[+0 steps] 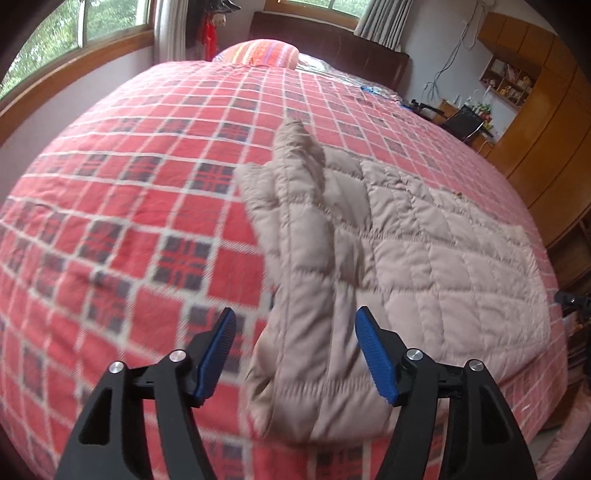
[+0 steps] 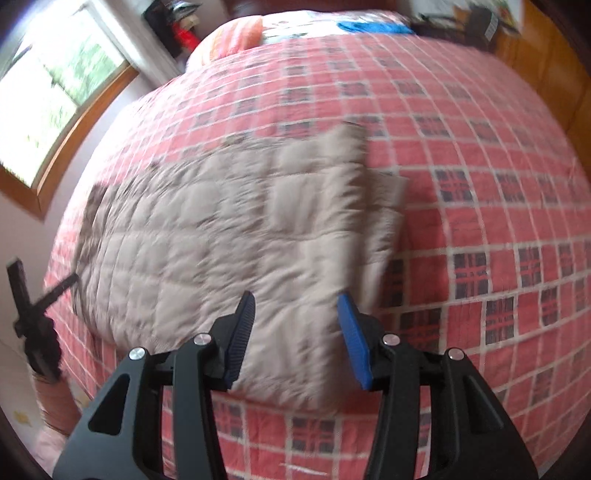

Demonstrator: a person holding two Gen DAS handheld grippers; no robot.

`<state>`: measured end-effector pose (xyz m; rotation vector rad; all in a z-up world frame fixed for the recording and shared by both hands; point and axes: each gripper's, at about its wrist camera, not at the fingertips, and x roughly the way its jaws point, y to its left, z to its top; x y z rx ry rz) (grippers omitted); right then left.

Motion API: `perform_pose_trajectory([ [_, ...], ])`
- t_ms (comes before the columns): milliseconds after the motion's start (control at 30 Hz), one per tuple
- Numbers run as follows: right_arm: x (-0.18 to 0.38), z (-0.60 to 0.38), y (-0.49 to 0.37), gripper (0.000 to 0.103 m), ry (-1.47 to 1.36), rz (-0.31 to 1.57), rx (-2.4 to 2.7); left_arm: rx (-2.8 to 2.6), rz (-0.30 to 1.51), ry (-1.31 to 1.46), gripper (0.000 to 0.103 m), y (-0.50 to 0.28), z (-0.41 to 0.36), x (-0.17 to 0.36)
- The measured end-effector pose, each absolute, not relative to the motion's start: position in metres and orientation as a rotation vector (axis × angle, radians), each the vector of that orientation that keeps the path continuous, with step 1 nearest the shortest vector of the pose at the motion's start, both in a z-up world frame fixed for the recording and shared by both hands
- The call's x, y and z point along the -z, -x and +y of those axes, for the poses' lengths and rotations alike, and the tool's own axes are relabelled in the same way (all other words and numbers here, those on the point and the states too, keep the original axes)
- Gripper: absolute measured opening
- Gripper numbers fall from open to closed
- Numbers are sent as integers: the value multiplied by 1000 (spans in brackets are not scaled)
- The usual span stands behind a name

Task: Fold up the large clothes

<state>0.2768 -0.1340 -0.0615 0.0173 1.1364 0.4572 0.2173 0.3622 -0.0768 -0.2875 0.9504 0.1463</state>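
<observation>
At the bottom of the left wrist view, the left gripper (image 1: 295,325) has its two blue-padded fingers (image 1: 375,354) spread wide, with nothing between them. They frame the near edge of a beige quilted jacket (image 1: 388,251), which lies on a bed covered by a red checked blanket (image 1: 129,206). Whether the fingers touch the fabric cannot be told; the lower part of the frame is blurred.

In this view the jacket fills the centre and right of the frame. Its body lies flat to the right, and a sleeve (image 1: 295,177) is laid over its left side, running from the near edge up toward the middle of the frame, where its end sticks up a little.

At the bottom of the right wrist view, the right gripper (image 2: 297,317) is also held wide and grips nothing. Its fingers sit over the jacket's (image 2: 229,229) near right corner. Here the jacket spreads across the left and centre of the frame, and bare blanket (image 2: 498,184) fills the right. This view is heavily blurred.

Farther up, a striped orange pillow (image 1: 266,51) lies at the head of the bed in the upper centre. Behind it stands a dark headboard (image 1: 332,51). A window (image 1: 74,33) fills the upper left, and wooden cabinets (image 1: 546,110) stand at the upper right.
</observation>
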Motion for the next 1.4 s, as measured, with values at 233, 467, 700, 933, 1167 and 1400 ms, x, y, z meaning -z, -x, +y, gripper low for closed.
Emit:
perform_pose_trajectory([
  [233, 75, -85, -259, 38, 103, 1179, -469, -127, 959, 408, 70, -174, 361, 82],
  [467, 93, -72, -258, 35, 125, 1226, -462, -60, 978, 514, 70, -165, 345, 101],
  [700, 105, -62, -261, 34, 151, 1231, -424, -53, 969, 601, 72, -177, 346, 116],
  [933, 102, -73, -255, 30, 152, 1226, -389, -82, 984, 595, 73, -186, 341, 124],
  [1167, 100, -106, -257, 24, 115, 1245, -332, -84, 968, 629, 74, -192, 344, 128],
  [1400, 103, -129, -257, 19, 84, 1266, -327, -109, 952, 644, 77, -198, 341, 127],
])
